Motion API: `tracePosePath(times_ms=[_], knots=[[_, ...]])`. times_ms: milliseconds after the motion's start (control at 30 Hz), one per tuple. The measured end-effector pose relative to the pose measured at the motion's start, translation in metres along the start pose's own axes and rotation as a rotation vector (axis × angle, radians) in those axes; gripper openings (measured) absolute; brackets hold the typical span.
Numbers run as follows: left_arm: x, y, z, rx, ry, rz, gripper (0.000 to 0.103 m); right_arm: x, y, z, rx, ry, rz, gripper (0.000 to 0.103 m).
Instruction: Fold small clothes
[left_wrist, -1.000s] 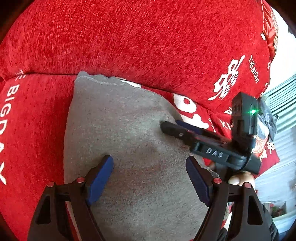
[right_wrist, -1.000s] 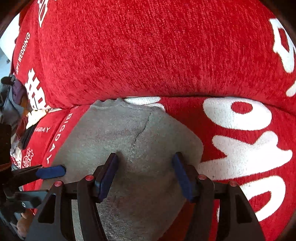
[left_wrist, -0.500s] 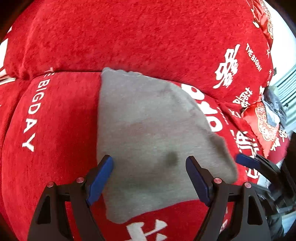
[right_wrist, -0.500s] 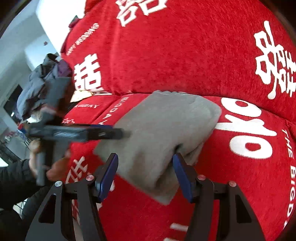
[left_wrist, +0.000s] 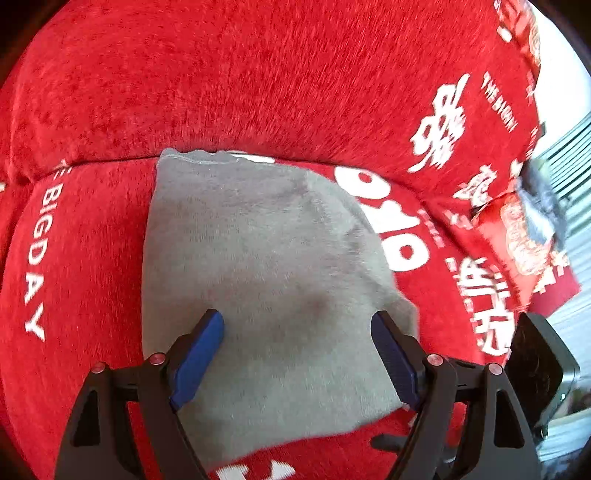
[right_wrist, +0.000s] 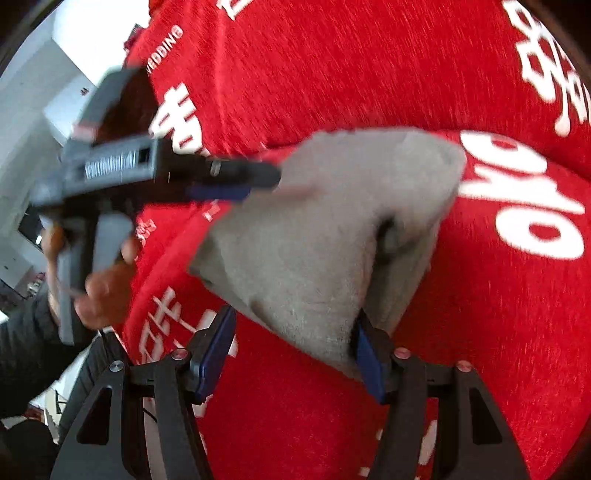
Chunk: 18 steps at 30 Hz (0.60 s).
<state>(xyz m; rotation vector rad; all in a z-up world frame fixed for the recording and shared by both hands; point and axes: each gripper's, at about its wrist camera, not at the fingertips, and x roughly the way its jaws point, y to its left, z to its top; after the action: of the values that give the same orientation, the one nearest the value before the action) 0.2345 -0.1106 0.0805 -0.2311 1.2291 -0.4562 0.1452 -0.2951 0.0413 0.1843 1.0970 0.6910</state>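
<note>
left gripper (left_wrist: 297, 354): jaws apart, blue pads hanging over the near half of the cloth, nothing pinched between them.
right gripper (right_wrist: 291, 354): jaws apart; its right-hand pad sits at the near corner of the cloth, contact not certain; no clamp visible.
left gripper seen from the right wrist (right_wrist: 236, 181): held in the person's hand (right_wrist: 103, 291), fingers level over the far left edge of the cloth, blurred.
grey garment (left_wrist: 258, 280): folded into a compact pad, lying on the seat of the red sofa cover (left_wrist: 92, 258), its top edge against the crease below the backrest; the right side stands thicker, with a loose pocket of layers showing at (right_wrist: 391, 236).
stage, as judged: main fold appears done; what remains looks like squaring and flattening.
how to do it well: bring the pads down flat on the cloth rather than edge-on; press the raised right layers so that they lie level with the rest; tuck the open pocket shut before any further fold.
risk, as judged: the plush cover grips fabric, so dragging may pull the layers apart; lift and place instead.
background: dark clothing heap (left_wrist: 543, 199) at far right, well apart from the work.
</note>
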Motion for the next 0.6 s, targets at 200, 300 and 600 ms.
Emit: tracePosePath(times_ms=[200, 300, 600], knots=[[0.010, 0.019, 0.001, -0.054, 0.024, -0.039, 0.082, -0.005, -0.021, -0.015, 0.037, 0.016, 0.031, 0.063], [0.000, 0.011, -0.001, -0.020, 0.017, -0.002, 0.082, -0.016, -0.014, -0.017, 0.004, 0.028, -0.120, 0.064], [-0.016, 0.034, -0.011, -0.039, -0.002, -0.022, 0.082, -0.034, 0.054, 0.028, -0.339, -0.134, -0.145, 0.070]])
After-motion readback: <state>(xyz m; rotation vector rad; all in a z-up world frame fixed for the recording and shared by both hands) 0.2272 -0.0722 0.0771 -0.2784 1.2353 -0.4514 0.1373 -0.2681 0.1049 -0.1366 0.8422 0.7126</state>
